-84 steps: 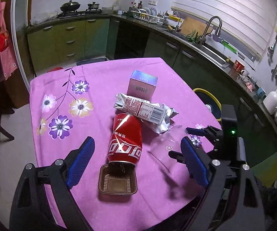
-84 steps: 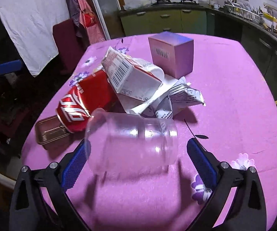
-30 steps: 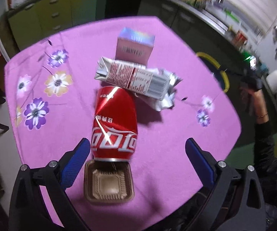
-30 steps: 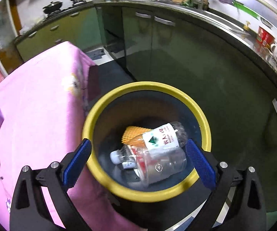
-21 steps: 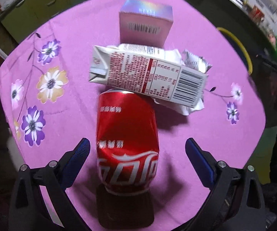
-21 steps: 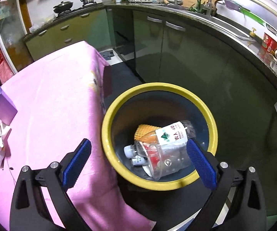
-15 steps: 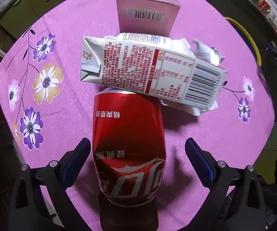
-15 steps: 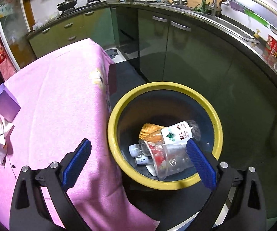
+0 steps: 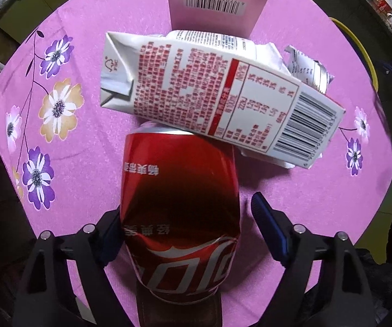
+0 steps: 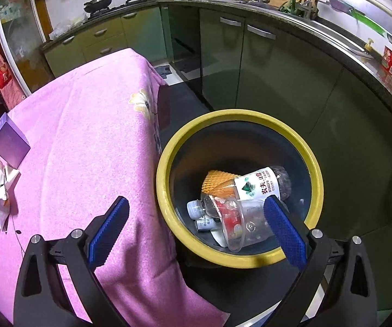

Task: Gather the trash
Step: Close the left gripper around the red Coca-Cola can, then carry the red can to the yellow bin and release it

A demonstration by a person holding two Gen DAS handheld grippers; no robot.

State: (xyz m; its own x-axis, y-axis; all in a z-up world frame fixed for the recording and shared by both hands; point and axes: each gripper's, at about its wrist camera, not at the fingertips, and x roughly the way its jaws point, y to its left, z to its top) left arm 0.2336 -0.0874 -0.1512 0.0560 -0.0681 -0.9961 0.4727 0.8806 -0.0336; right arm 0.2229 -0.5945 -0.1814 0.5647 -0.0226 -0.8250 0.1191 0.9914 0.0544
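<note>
Pink flowered tablecloth (image 9: 92,163) covers the kitchen table, where the left gripper (image 9: 185,226) points straight down over a dented red aluminium cola can (image 9: 179,204); its jaws are closing, the can between them (right pad not yet touching). A white milk carton (image 9: 209,92) overlaps the can's far end. The right gripper (image 10: 196,226) hovers wide and empty over the yellow-rimmed bin (image 10: 165,152), likely just unloaded.

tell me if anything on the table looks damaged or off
The red can is dented and lies on its side, one end under the flattened milk carton, the other over a brown tray. The left gripper is closing around it.
</note>
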